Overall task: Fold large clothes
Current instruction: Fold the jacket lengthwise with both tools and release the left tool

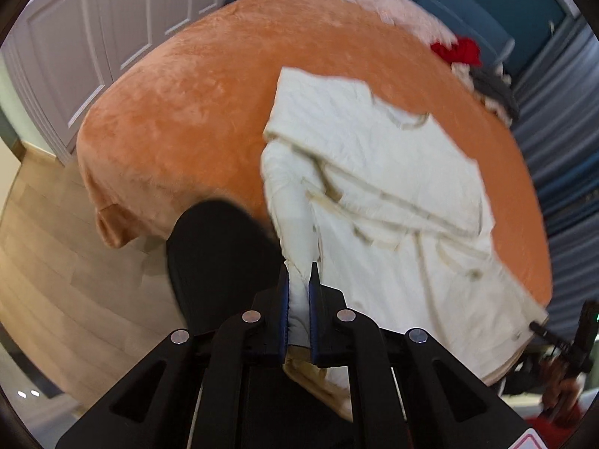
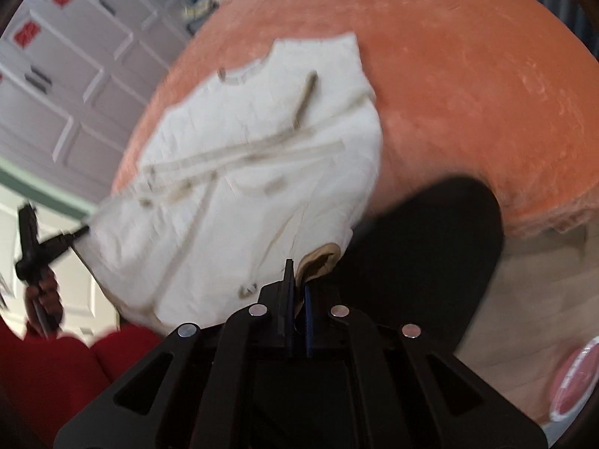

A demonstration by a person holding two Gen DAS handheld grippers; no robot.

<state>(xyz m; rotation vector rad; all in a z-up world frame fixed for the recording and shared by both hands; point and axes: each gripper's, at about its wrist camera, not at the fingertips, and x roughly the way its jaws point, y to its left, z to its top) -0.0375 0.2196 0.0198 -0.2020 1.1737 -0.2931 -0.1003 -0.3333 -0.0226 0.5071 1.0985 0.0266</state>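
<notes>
A large cream quilted garment (image 1: 385, 187) with tan trim lies partly folded on an orange plush bed cover (image 1: 179, 112). My left gripper (image 1: 298, 277) is shut on a bunched corner of the garment at the bed's near edge. The garment also shows in the right wrist view (image 2: 243, 164), over the same orange cover (image 2: 468, 93). My right gripper (image 2: 298, 280) is shut on another near corner, by a tan-lined fold. The right gripper shows far right in the left wrist view (image 1: 539, 327), touching the garment's edge. The left gripper shows far left in the right wrist view (image 2: 84, 230).
A black rounded object (image 1: 217, 262) sits beside the bed, also in the right wrist view (image 2: 423, 254). Red cloth (image 1: 458, 50) and grey cloth (image 1: 494, 89) lie at the bed's far side. White cabinet doors (image 1: 75, 45) and wood floor (image 1: 45, 254) lie left.
</notes>
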